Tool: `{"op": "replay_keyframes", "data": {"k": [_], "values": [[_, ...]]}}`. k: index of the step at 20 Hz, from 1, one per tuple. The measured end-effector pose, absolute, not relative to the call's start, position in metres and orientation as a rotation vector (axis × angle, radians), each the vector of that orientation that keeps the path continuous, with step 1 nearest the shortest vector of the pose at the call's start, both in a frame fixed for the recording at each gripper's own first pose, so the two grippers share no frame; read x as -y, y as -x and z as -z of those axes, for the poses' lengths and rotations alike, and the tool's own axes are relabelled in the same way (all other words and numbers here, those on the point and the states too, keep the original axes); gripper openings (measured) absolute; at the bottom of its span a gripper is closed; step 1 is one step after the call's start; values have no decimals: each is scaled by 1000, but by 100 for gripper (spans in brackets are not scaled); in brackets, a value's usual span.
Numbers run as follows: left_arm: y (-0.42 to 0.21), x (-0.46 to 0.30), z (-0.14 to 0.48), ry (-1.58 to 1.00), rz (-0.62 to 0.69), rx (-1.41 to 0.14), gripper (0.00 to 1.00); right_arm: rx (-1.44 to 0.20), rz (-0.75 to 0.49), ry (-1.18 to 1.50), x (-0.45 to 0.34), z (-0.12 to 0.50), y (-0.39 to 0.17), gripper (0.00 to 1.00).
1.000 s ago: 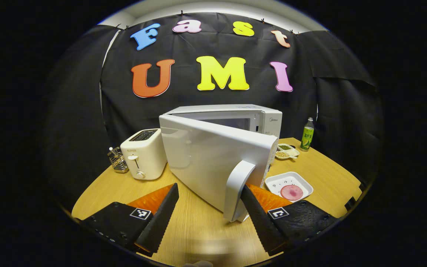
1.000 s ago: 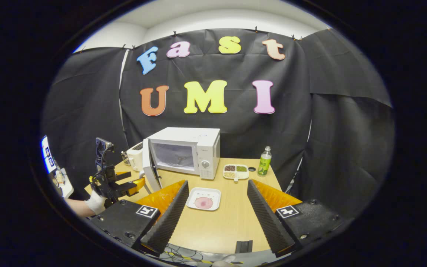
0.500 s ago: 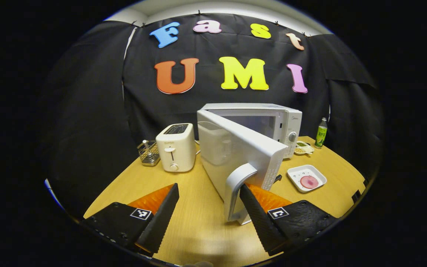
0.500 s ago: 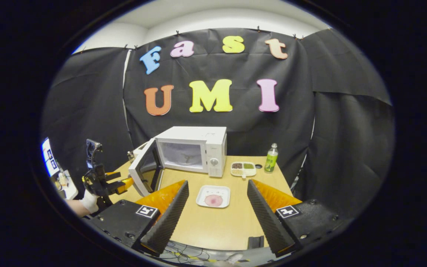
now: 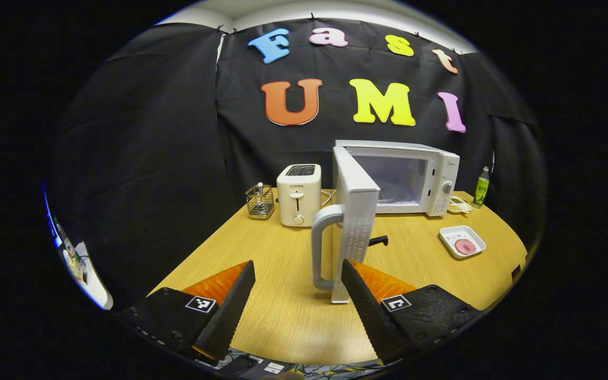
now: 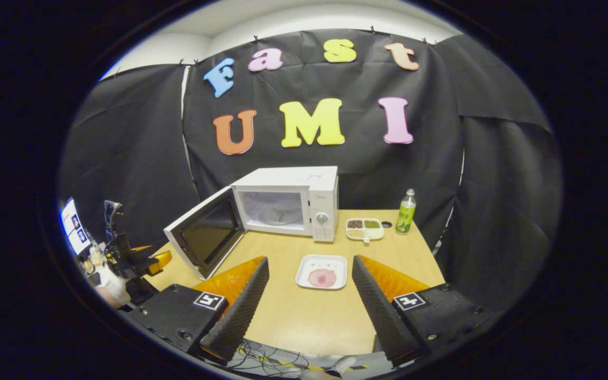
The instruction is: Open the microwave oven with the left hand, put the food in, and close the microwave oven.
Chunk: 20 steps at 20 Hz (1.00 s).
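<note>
Two spread grippers: my left gripper [image 5: 297, 272] seemingly released the microwave door [image 6: 205, 231]; right gripper [image 6: 310, 266] frames the food plate [image 6: 322, 272] mid-tabletop.

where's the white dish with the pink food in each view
Left gripper view: the white dish sits far right on the table, right of the open microwave door.
Right gripper view: the dish lies near the centre, between this tool's two fingers, in front of the microwave.
Shared landmark: the green bottle, standing right of the microwave in both.
</note>
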<state>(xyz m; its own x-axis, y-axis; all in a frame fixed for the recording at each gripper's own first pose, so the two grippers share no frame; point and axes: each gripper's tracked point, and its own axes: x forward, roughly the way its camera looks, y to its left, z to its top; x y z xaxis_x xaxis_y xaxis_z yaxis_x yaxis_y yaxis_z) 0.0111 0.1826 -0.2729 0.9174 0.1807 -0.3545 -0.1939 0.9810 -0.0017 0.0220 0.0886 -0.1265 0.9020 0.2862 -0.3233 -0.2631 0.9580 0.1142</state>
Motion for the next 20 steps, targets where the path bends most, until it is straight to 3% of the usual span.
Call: {"op": "replay_keyframes", "data": {"k": [3,7,8,10,11,12,15,16,17,18,19,20], "values": [[3,-176,267,40,-197,-359,98,-409,-299,-91,-84,147,-41,100],[13,-144,244,76,-185,-335,98,-498,-278,-101,-68,184,-81,83],[16,-133,239,82,-182,-329,96,-518,-276,-104,-66,193,-93,93],[16,-113,225,89,-183,-308,96,-558,-282,-108,-61,211,-117,90],[14,-102,218,93,-182,-298,96,-582,-289,-108,-60,221,-130,77],[12,-92,210,83,-185,-284,96,-611,-297,-110,-59,234,-144,87],[3,-70,183,29,-204,-250,96,-694,-318,-140,-56,270,-186,82],[0,-61,173,17,-207,-243,96,-729,-325,-164,-58,285,-198,70],[-3,-51,166,6,-208,-241,96,-770,-326,-190,-58,299,-210,68],[-7,-43,158,-6,-209,-238,96,-809,-336,-217,-61,313,-221,67],[-11,-33,149,-7,-202,-231,96,-845,-343,-235,-63,326,-230,75],[-16,-23,141,1,-195,-230,96,-871,-347,-239,-65,336,-240,74]]}}
